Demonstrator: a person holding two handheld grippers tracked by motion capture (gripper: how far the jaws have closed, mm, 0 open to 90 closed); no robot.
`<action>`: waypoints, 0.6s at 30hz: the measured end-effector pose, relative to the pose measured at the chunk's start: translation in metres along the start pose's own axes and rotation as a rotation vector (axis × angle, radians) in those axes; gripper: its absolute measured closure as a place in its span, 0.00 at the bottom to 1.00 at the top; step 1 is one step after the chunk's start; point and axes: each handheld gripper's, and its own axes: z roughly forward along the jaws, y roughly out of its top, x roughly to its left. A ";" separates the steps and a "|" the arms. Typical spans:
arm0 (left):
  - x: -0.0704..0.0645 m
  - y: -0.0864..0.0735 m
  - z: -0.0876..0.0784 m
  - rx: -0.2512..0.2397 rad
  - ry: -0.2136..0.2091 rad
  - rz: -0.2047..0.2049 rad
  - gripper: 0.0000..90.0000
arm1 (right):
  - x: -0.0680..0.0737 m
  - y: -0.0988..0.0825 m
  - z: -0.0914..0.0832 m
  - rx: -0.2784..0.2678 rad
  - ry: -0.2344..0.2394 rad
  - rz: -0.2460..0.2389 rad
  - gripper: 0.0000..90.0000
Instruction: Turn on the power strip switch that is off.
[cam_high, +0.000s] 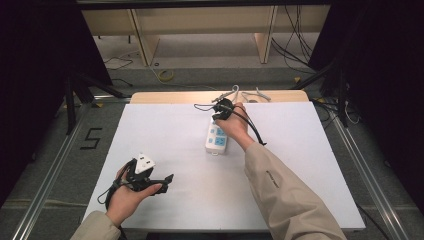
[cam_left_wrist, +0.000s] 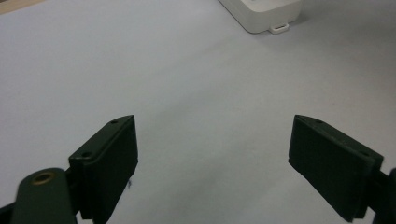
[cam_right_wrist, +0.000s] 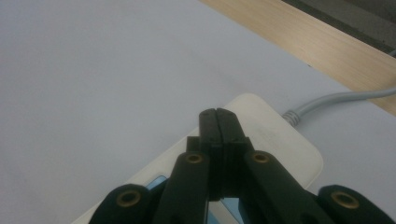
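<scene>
Right gripper (cam_right_wrist: 218, 116) has its jaws pressed flat together, empty, tips hanging over the cable end of the white power strip (cam_high: 217, 138), which lies mid-table on the white sheet (cam_high: 170, 125). Left gripper (cam_left_wrist: 212, 154) is wide open, holding nothing, parked near my edge, well apart from the strip. My guess: I'm pressing something on the strip's top. Best done straight down, gently, so the strip doesn't skid; left could steady it.
</scene>
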 end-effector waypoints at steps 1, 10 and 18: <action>0.000 0.000 0.000 0.000 0.000 0.000 0.17 | 0.000 0.000 0.000 -0.006 0.000 -0.006 1.00; 0.000 0.000 0.000 0.000 0.000 0.000 0.17 | 0.000 0.003 0.002 -0.003 -0.001 -0.001 1.00; 0.000 0.000 0.000 -0.001 -0.001 -0.001 0.17 | 0.001 0.003 0.006 0.006 0.000 -0.003 1.00</action>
